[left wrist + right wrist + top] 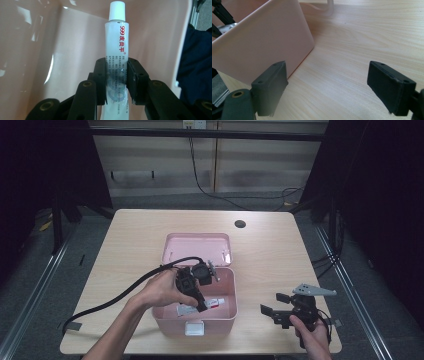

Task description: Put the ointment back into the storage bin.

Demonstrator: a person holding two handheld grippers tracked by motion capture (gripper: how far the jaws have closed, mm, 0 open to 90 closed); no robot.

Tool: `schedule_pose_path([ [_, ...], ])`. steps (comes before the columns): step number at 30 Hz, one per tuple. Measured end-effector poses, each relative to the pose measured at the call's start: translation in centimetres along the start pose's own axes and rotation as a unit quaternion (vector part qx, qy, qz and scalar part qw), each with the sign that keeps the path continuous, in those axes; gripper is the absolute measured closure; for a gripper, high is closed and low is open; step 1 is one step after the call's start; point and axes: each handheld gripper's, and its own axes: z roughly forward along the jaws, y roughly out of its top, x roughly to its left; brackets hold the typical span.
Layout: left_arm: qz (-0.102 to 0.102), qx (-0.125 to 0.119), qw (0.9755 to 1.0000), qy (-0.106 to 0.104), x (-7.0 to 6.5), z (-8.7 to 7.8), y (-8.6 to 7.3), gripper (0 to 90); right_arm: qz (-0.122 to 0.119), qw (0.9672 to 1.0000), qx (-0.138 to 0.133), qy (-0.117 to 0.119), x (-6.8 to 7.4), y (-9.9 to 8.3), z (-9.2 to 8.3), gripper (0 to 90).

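The left gripper [202,306] reaches down into the open pink box [227,317] at the table's [135,230] near middle, its jaws clamped on a white ointment tube [117,50] with a white cap, held inside the box. To the right, just beside the box, the right gripper [334,87] rests with jaws wide apart, holding nothing.

Recording lab: lone table [150,227] amid black curtains [45,165], cables [200,175].

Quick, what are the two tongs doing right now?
Left tongs: closed on the white ointment tube, inside the pink box.
Right tongs: open, holding nothing, over the wooden table.
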Motion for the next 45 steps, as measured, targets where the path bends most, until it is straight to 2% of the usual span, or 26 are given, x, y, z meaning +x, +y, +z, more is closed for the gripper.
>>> schedule_pose_path([
  [3,0.003,0.008,1.0000,-0.003,0.0,1.1,0.4,71.0,0.002,1.0000,0.001,0.000,0.0,0.0,0.0,16.1],
  [7,-0.005,0.013,0.9999,0.000,0.2,1.7,0.5,71.1,0.000,1.0000,0.001,-0.001,0.0,0.0,0.0,16.1],
  [19,0.005,0.029,0.9995,-0.005,0.5,2.9,0.4,71.0,0.001,1.0000,0.003,-0.001,0.0,0.0,0.0,16.1],
  [28,0.016,0.036,0.9991,-0.013,0.7,3.6,0.5,71.1,0.000,0.9999,0.011,0.003,0.1,-0.1,0.2,16.1],
  [34,0.005,0.033,0.9994,-0.012,0.9,4.0,0.4,71.1,0.001,0.9999,0.012,0.003,0.0,-0.1,0.1,16.1],
  [38,0.012,0.040,0.9990,-0.017,0.9,4.2,0.4,71.0,0.002,0.9999,0.013,0.003,0.0,-0.1,0.1,16.1],
  [40,0.009,0.038,0.9991,-0.014,0.9,4.3,0.3,71.0,0.002,0.9999,0.013,0.003,0.0,-0.1,0.1,16.1],
  [45,0.011,0.045,0.9987,-0.023,0.8,4.4,0.3,71.0,0.002,0.9999,0.013,0.004,0.0,-0.1,0.1,16.1],
])
